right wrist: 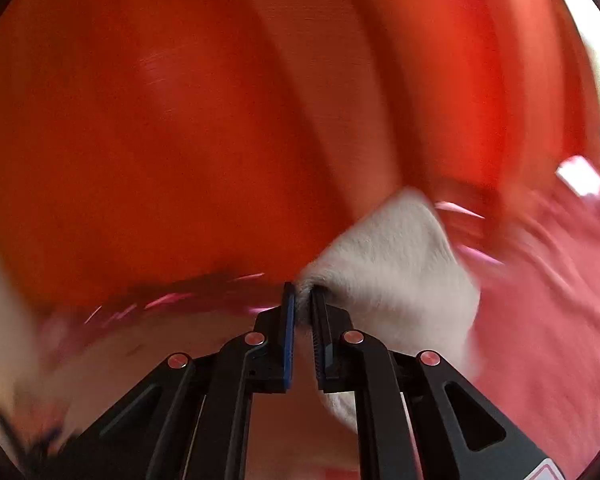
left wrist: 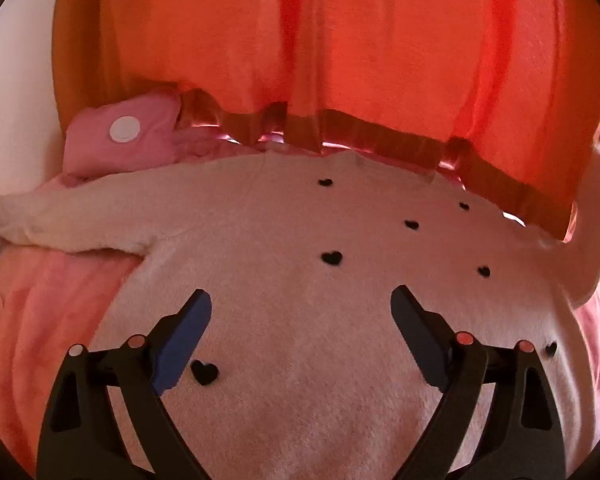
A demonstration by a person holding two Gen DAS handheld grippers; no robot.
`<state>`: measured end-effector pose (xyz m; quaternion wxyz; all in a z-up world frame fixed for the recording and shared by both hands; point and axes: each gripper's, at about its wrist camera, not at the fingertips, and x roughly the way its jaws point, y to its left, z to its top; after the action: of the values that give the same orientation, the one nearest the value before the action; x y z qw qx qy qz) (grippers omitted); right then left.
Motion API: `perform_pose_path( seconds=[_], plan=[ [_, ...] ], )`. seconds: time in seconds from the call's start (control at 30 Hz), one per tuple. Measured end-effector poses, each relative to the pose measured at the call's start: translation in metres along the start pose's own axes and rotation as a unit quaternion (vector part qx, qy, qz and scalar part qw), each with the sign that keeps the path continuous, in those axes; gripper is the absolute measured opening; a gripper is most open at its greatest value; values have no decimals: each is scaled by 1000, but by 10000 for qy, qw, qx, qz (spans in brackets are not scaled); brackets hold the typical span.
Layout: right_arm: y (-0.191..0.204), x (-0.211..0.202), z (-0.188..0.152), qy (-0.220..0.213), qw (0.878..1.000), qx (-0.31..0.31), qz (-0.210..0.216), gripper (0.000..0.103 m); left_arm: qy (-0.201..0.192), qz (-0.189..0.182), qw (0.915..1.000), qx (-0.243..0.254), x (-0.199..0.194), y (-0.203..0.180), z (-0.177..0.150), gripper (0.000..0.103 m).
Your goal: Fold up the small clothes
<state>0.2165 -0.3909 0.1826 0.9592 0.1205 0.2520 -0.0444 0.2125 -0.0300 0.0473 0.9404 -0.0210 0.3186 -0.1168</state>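
Observation:
A small cream fleece garment (left wrist: 300,248) with black hearts lies spread on a pink bedcover (left wrist: 48,300), one sleeve (left wrist: 60,220) reaching left. My left gripper (left wrist: 302,308) is open and empty, just above the garment's body. In the right wrist view my right gripper (right wrist: 303,298) is shut on a fold of the cream garment (right wrist: 396,256) and holds it lifted; the view is blurred by motion.
Orange-red curtains (left wrist: 340,48) hang right behind the bed, their hem touching the garment's far edge. A pink pillow with a white round patch (left wrist: 124,130) lies at the back left. A white wall (left wrist: 12,100) shows at the far left.

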Motion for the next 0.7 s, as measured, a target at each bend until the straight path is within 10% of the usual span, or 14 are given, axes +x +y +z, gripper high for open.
perform_pose_path(
  seconds=[0.1,0.27,0.5,0.7],
  plan=[
    [108,54,-40,672,9909,-683,948,4,-97,83,9999,-92,-2,10,5,89],
    [151,107,-111,1657,9778,-718,1059,5,52,7,9993,-383,8,32,14,89],
    [49,42,-108,1338,9909,-6,166,41,306,-373,9953,-840,29,41,26,90],
    [-72,15,-124,1204,9744,1827,-518,43,715,-998,9884,-899,72,-12,44,91]
  ],
)
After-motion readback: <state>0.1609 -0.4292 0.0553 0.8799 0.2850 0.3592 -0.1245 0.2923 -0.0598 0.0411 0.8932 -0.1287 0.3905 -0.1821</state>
